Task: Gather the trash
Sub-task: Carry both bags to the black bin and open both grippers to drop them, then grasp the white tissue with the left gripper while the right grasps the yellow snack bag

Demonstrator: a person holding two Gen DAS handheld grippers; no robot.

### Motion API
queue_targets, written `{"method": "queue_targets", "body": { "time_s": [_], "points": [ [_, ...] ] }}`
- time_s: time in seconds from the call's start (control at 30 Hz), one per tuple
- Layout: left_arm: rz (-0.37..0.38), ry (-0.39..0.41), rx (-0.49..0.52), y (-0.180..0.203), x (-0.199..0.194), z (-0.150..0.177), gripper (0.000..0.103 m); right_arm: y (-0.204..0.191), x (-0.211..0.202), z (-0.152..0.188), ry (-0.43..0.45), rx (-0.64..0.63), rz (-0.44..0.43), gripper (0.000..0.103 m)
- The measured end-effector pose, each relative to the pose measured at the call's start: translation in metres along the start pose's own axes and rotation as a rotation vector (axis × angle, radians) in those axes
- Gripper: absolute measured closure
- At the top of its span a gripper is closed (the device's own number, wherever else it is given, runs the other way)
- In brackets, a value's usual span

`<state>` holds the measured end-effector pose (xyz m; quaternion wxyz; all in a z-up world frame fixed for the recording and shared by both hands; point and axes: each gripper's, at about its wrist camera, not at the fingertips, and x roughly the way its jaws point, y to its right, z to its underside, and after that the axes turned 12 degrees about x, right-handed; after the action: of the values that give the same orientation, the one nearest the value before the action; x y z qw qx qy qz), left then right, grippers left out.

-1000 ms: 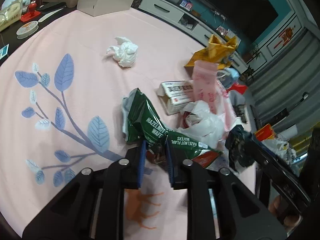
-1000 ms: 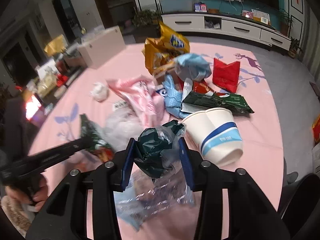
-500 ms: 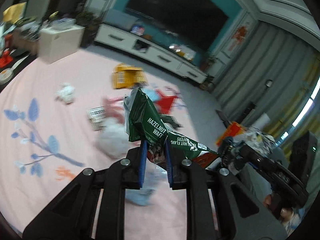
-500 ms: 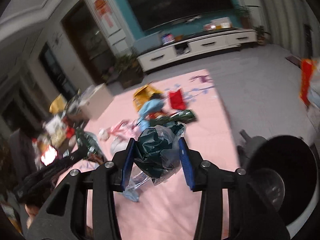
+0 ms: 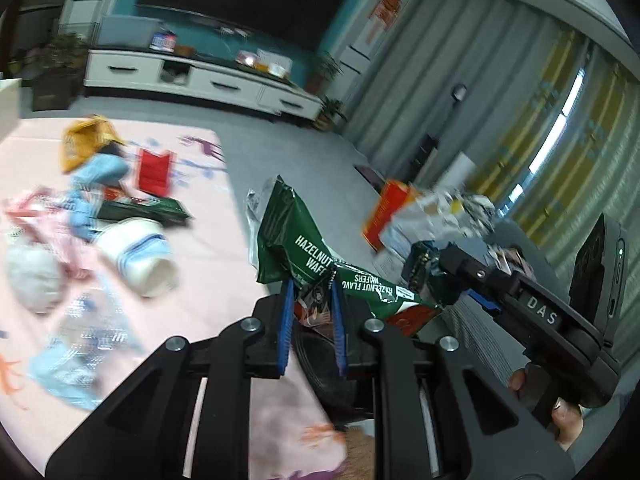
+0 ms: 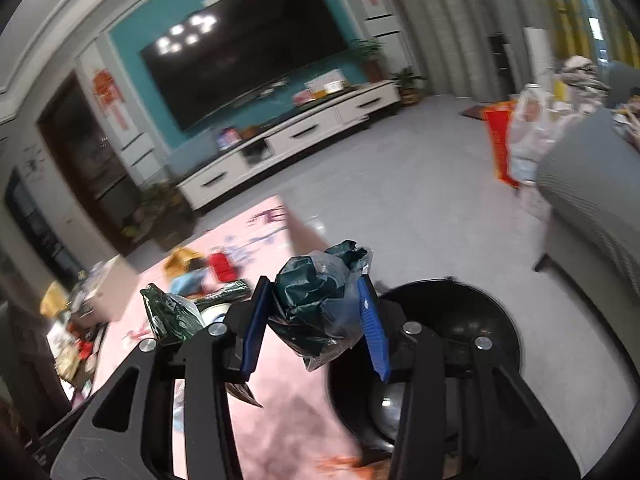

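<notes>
My left gripper [image 5: 311, 294] is shut on a green hazelnut wafer wrapper [image 5: 296, 236] and holds it in the air past the right edge of the pink table [image 5: 208, 248]. My right gripper [image 6: 314, 312] is shut on a crumpled dark green and clear plastic wad [image 6: 320, 304]. It hangs beside the table edge, over the black round bin [image 6: 460, 320]. The right gripper also shows in the left wrist view [image 5: 432, 276], to the right of the wafer wrapper. The bin's rim [image 5: 316, 364] shows dark below my left fingers.
On the table lie a white paper cup [image 5: 136, 256], a red packet [image 5: 154, 168], a yellow bag [image 5: 86, 140], blue and pink wrappers [image 5: 94, 176] and a clear plastic bag [image 5: 84, 320]. A grey sofa [image 6: 588, 200] and a pile with an orange bag [image 5: 386, 208] stand to the right.
Both grippers have swung right, off the middle of the table toward its right edge, carrying their trash. The black bin has come fully under the right gripper.
</notes>
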<state>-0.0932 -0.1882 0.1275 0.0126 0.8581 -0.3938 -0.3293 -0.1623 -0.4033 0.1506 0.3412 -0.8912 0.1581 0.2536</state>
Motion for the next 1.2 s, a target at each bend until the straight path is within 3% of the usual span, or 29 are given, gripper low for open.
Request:
{"method": "queue_targets", "body": {
  "time_s": [0.2,0.5,0.6,0.67,0.73,0.9,1.1,1.2],
  "points": [
    [0.052,-0.107,0.067,0.034,0.059,0.006,0.085,0.035,0.010,-0.010,-0.013,0.062,0.094,0.058],
    [0.069,-0.268,0.097,0.053,0.131,0.031,0.083,0.077,0.052,-0.010,-0.136,0.117,0.188,0.058],
    [0.074,-0.308,0.102,0.054,0.143,0.038,0.073,0.083,0.063,-0.009,-0.171,0.123,0.208,0.057],
    [0.062,-0.320,0.101,0.053,0.147,0.041,0.066,0.086,0.068,-0.009,-0.191,0.119,0.217,0.045],
    [0.059,-0.328,0.098,0.051,0.147,0.041,0.044,0.085,0.069,-0.007,-0.214,0.119,0.224,0.033],
    [0.017,-0.278,0.120,0.042,0.125,0.037,0.015,0.079,0.061,-0.008,-0.178,0.110,0.220,0.018],
    [-0.033,-0.208,0.097,0.015,0.083,0.024,0.006,0.064,0.056,-0.007,-0.149,0.079,0.218,0.014],
    [-0.093,-0.163,0.098,-0.006,0.053,0.014,0.003,0.055,0.054,-0.006,-0.134,0.061,0.216,0.014]
  ]
}}
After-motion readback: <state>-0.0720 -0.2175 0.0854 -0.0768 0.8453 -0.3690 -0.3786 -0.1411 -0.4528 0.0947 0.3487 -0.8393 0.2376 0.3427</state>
